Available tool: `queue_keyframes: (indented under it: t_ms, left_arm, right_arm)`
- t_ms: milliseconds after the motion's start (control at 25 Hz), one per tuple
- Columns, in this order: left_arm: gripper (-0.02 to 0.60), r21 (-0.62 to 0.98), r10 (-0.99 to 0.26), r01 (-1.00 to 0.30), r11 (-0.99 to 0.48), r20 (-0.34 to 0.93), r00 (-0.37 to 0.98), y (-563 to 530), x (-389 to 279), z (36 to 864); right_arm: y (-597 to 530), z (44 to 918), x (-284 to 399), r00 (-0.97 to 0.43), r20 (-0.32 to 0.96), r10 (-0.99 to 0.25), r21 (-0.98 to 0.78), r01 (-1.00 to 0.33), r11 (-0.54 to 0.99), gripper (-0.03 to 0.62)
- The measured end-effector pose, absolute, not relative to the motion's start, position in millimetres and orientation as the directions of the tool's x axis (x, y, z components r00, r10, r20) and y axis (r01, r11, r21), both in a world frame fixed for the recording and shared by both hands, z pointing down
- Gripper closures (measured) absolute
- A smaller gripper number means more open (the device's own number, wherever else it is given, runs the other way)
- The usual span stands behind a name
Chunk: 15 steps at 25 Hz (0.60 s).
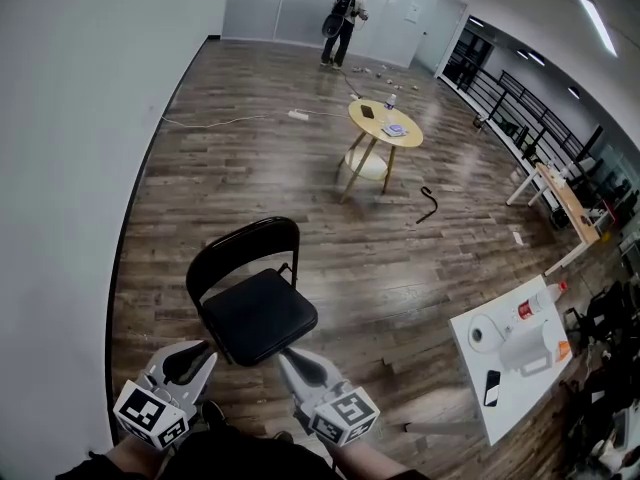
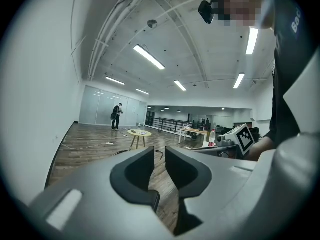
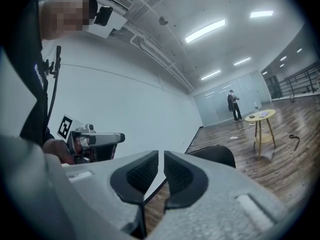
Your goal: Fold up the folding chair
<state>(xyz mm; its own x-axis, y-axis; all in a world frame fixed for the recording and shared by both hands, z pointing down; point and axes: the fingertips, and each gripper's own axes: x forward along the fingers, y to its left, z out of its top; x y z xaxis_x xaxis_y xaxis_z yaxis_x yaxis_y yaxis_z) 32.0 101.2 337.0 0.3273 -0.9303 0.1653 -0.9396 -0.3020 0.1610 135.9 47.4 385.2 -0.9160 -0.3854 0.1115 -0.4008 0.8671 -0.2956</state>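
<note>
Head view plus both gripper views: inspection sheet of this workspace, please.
Surface: wood-plank floor, glossy.
Job's things: black folding chair, unfolded, upright, untouched.
Clutter: round table with small items; white table with paper roll, bottle, phone; dark strap-like thing on floor.
Grippers: left tongs slightly apart, empty; right tongs almost closed, empty.
Cables: white cable running to a power strip on floor.
Surroundings: person by far wall; railing at right; white wall at left.
</note>
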Motion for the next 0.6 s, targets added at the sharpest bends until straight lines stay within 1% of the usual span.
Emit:
queue_keyframes:
  t_ms: [360, 600]
  left_arm:
    - [0.459, 0.190, -0.909, -0.913, -0.361, 0.146, 0.390, 83.0, -16.7, 337.2]
    - [0.445, 0.193, -0.890, -0.891, -0.411, 0.126, 0.438, 72.1, -37.5, 332.8]
  right_arm:
    - [32.7, 378.9, 92.2, -0.887, 0.143, -0.439, -0.267, -0.462, 0.846, 0.553]
    - [27.2, 373.1, 73.6, -0.867, 0.131, -0.482, -0.259, -0.499, 0.827, 0.545]
